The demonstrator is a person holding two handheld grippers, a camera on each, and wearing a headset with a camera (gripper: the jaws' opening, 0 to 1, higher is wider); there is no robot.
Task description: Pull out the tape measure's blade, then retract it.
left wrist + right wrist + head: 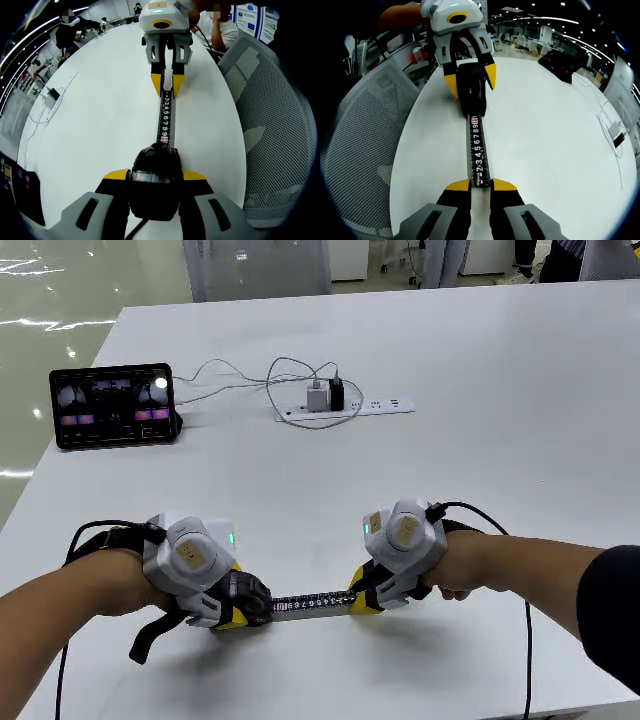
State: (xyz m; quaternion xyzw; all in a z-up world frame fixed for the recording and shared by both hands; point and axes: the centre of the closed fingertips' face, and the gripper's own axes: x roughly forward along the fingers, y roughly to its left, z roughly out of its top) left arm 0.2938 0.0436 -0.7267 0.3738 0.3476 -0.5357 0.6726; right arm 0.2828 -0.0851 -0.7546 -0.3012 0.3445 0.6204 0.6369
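Black tape measure case (pixel 471 97): lies at the near edge of the white table (pixel 480 390), clamped between the yellow-tipped jaws of the left gripper (pixel 155 175), one jaw on each flank.

Blade (pixel 164 120): black with white numerals, extended a short way. It lies flat on the tabletop from the case's mouth to the right gripper (pixel 475 186). Single-digit numerals are readable along the exposed length, with a red mark just beside the case.

Right gripper: jaws closed together on the blade's free end. The two grippers face each other tip to tip, apart by the exposed blade. Each is held by a bare forearm, with a dark cable trailing from it.

Grey mesh chair (pixel 270 100): stands just beside the near table edge, seen in both gripper views.

Black tablet (pixel 113 405): propped upright at the table's left, screen lit.

White power strip (pixel 345 408): mid-table, well apart from the grippers, carrying a white plug (pixel 318 397) and a black plug (pixel 337 394). Thin grey cables (pixel 230 375) loop from it toward the tablet.

Glossy floor (pixel 60 300): beyond the far left table edge.
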